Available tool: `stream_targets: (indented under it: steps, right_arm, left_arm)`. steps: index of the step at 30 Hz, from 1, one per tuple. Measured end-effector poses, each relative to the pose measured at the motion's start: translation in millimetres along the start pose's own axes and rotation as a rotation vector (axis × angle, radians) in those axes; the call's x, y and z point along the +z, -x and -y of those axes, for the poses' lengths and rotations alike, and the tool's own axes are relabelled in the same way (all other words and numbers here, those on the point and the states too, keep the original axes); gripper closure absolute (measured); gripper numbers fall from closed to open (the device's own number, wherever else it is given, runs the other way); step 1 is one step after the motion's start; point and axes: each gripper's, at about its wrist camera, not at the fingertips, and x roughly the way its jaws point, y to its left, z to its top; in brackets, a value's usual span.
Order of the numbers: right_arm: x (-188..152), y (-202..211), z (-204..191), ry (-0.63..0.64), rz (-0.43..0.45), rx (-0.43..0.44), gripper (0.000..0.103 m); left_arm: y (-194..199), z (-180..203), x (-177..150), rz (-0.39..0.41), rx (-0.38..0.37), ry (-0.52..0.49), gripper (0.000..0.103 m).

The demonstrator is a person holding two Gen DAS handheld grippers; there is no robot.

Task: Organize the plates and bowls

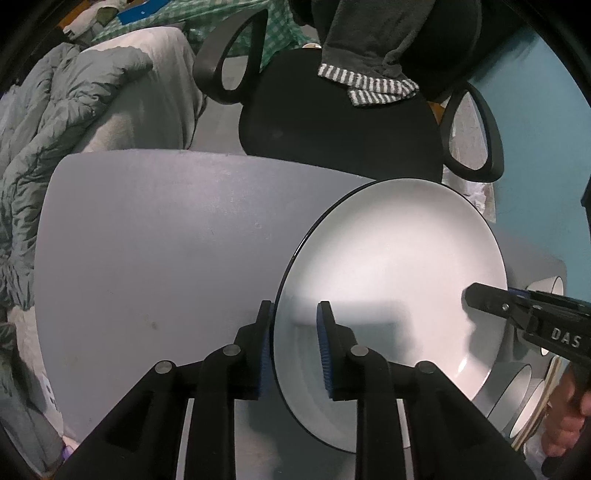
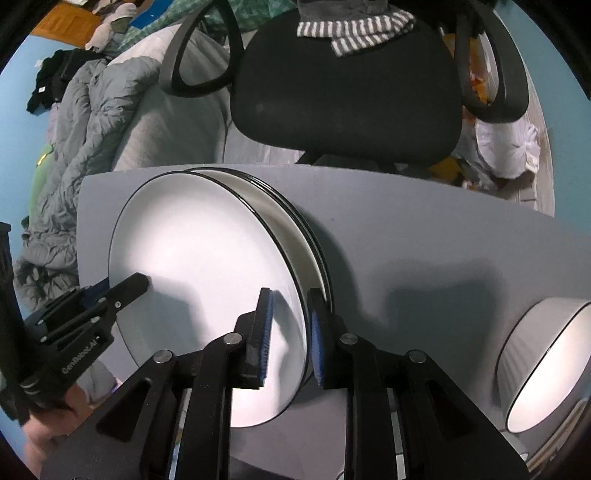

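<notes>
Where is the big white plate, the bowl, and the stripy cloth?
Plate (image 2: 207,251), right wrist view, on its white middle.
Bowl (image 2: 554,373), right wrist view, on its white inside.
Stripy cloth (image 2: 354,31), right wrist view, on its striped edge.

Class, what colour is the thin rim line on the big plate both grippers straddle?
Black, edging the white plate; it shows best in the right wrist view.

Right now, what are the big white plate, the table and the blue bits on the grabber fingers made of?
The plate looks like glazed ceramic: smooth glossy white with a thin black rim. It could be melamine. The table is matte pale grey, probably painted or laminated board; its dull surface shows no grain. The blue pads seem to be ribbed rubber, judging by their fine ridges.
</notes>
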Motion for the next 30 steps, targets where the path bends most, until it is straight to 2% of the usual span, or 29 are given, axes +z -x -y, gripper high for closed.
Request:
stream_targets:
  steps: [6, 8, 10, 18, 21, 22, 24, 30]
  right_arm:
    - [-0.5, 3.8, 1.1, -0.035, -0.029, 0.029, 0.07]
    - [-0.5, 4.4, -0.3, -0.037, -0.036, 0.027, 0.066]
    - [-0.3, 5.4, -2.1, -0.032, -0.038, 0.031, 0.062]
    - [-4.2, 7.6, -1.8, -0.043, -0.042, 0.034, 0.061]
    - [-5.7, 10.6, -1.6, -0.043, -0.035, 0.037, 0.06]
    - [-6.3, 11.6, -1.8, -0.043, -0.031, 0.032, 0.059]
    - [-7.7, 14.1, 0.1, -0.04, -0.019, -0.006, 0.052]
    - [-12.2, 22.4, 3.0, -0.017, 0.023, -0.077, 0.052]
  left_arm:
    - [5.2, 5.5, -1.1, 0.015, 0.006, -0.006, 0.073]
    - [6.8, 5.9, -1.6, 0.02, 0.011, -0.007, 0.065]
    - [9.2, 5.3, -3.4, 0.028, 0.01, -0.003, 0.065]
    - [16.2, 6.3, -10.9, 0.03, -0.01, 0.02, 0.064]
    - [18.5, 7.6, -15.1, 0.032, -0.02, 0.026, 0.059]
    - [19.5, 7.4, -16.9, 0.034, -0.022, 0.028, 0.057]
    - [21.5, 7.7, -19.9, 0.037, -0.029, 0.033, 0.056]
    - [31.8, 11.5, -25.9, 0.05, -0.025, 0.028, 0.052]
